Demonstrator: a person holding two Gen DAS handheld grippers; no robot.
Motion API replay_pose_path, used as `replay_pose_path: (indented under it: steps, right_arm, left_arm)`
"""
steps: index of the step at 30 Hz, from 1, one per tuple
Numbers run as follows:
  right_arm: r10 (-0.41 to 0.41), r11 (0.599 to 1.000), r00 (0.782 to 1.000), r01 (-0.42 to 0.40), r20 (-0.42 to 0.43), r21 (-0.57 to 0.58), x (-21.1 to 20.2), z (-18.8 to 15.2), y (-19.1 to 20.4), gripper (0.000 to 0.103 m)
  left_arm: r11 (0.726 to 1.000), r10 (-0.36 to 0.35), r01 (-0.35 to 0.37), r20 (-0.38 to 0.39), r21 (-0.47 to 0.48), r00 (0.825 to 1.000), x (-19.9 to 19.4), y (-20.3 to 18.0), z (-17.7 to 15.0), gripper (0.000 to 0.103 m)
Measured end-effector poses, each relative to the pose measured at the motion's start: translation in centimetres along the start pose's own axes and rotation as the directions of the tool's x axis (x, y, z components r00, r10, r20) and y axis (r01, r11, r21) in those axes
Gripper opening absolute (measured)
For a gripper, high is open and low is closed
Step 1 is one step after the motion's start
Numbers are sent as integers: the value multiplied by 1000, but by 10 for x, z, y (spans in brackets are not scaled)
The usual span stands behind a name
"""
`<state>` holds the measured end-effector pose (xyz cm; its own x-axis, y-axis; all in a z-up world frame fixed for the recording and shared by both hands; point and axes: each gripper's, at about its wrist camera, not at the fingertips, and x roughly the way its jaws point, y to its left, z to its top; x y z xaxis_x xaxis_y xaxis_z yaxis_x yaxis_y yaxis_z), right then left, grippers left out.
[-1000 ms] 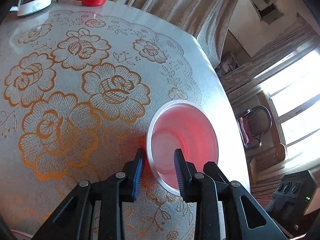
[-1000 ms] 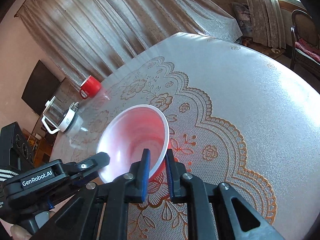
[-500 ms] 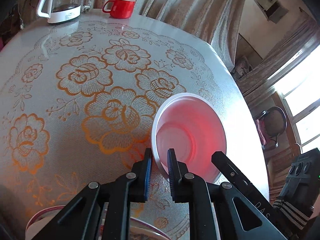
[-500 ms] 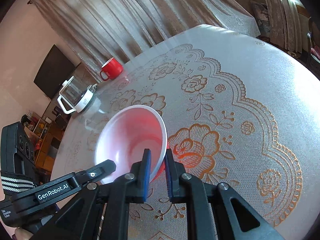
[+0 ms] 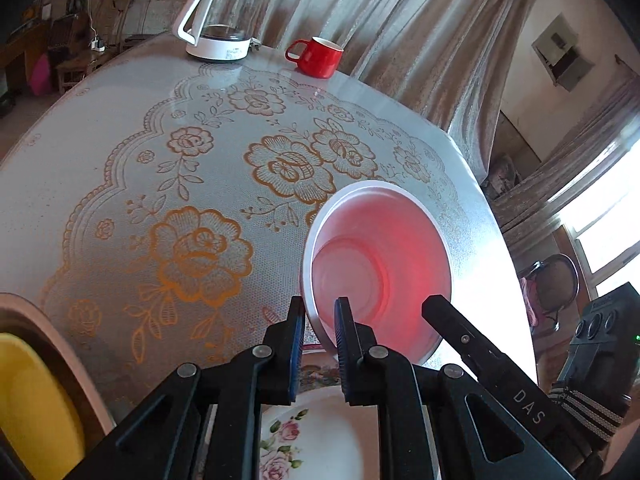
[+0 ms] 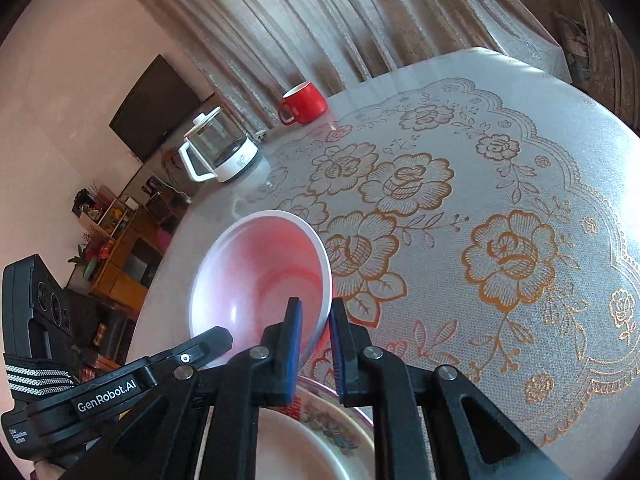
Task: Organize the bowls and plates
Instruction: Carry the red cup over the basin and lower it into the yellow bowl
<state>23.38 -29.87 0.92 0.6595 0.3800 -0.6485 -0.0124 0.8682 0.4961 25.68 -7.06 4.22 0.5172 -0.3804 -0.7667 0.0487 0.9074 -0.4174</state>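
Note:
A red bowl with a white inside (image 5: 380,264) is held in the air by both grippers. My left gripper (image 5: 320,332) is shut on its near-left rim. My right gripper (image 6: 314,332) is shut on the opposite rim, and the bowl also shows in the right wrist view (image 6: 260,280). A floral plate (image 5: 320,432) lies directly below the bowl, also seen in the right wrist view (image 6: 320,432). A yellow dish (image 5: 32,408) sits inside a larger plate at the lower left.
The round table (image 5: 120,200) has a lace cloth with orange roses. A red mug (image 5: 316,56) and a glass kettle (image 5: 220,28) stand at its far edge. Curtains hang behind. A chair (image 5: 556,284) stands by the window at right.
Both grippers have carried the bowl back toward the near edge of the table. The floral plate and yellow dish have come into view beneath it.

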Motion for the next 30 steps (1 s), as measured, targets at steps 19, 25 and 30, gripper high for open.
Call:
replay_pose_path:
  steps: [19, 25, 30]
  right_arm:
    - [142, 979, 986, -152, -84, -135, 3, -53, 106, 13]
    - [180, 967, 975, -200, -129, -160, 7, -73, 130, 13]
    - [199, 956, 965, -229, -169, -185, 12, -90, 148, 13]
  left_arm:
    - [997, 18, -7, 158, -74, 987, -95, 90, -38, 15]
    - [993, 19, 2, 173, -121, 985, -115, 121, -55, 15]
    - [988, 27, 2, 185, -155, 982, -129, 142, -70, 15]
